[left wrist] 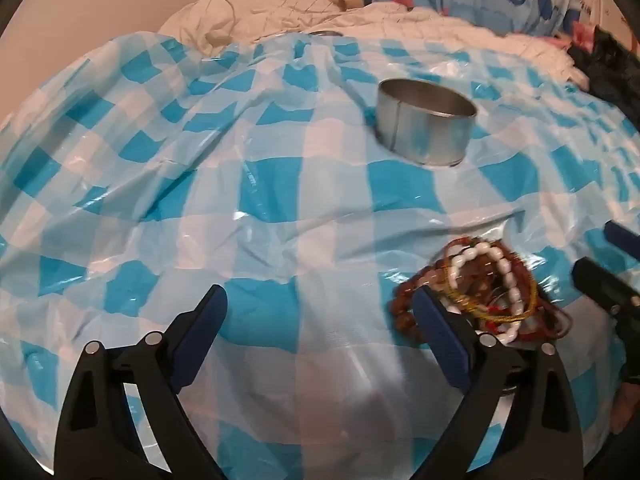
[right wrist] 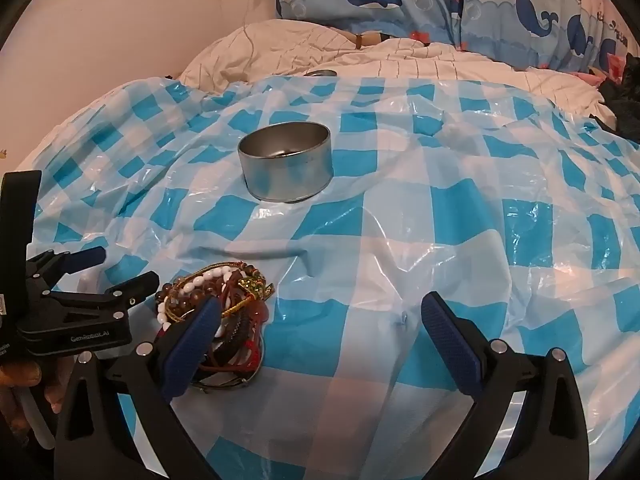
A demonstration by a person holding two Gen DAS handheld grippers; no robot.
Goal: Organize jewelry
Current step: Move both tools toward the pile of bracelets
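Note:
A pile of bracelets [left wrist: 488, 284], with white beads, brown beads, and red and gold cords, lies on the blue-and-white checked plastic sheet [left wrist: 280, 200]. It also shows in the right wrist view [right wrist: 218, 304]. A round metal tin [left wrist: 426, 122], open at the top, stands farther back; it also shows in the right wrist view [right wrist: 286, 166]. My left gripper [left wrist: 320, 312] is open and empty, its right finger at the pile's left edge. My right gripper [right wrist: 320, 320] is open and empty, its left finger over the pile's right side. Each gripper shows in the other's view, the right one [left wrist: 608, 264] and the left one [right wrist: 116, 272].
The sheet covers a soft bed and is wrinkled. A white quilt [right wrist: 360, 60] and whale-print pillows [right wrist: 440, 0] lie behind it. A dark cloth [left wrist: 608, 72] sits at the far right. A wall [right wrist: 120, 20] runs along the left.

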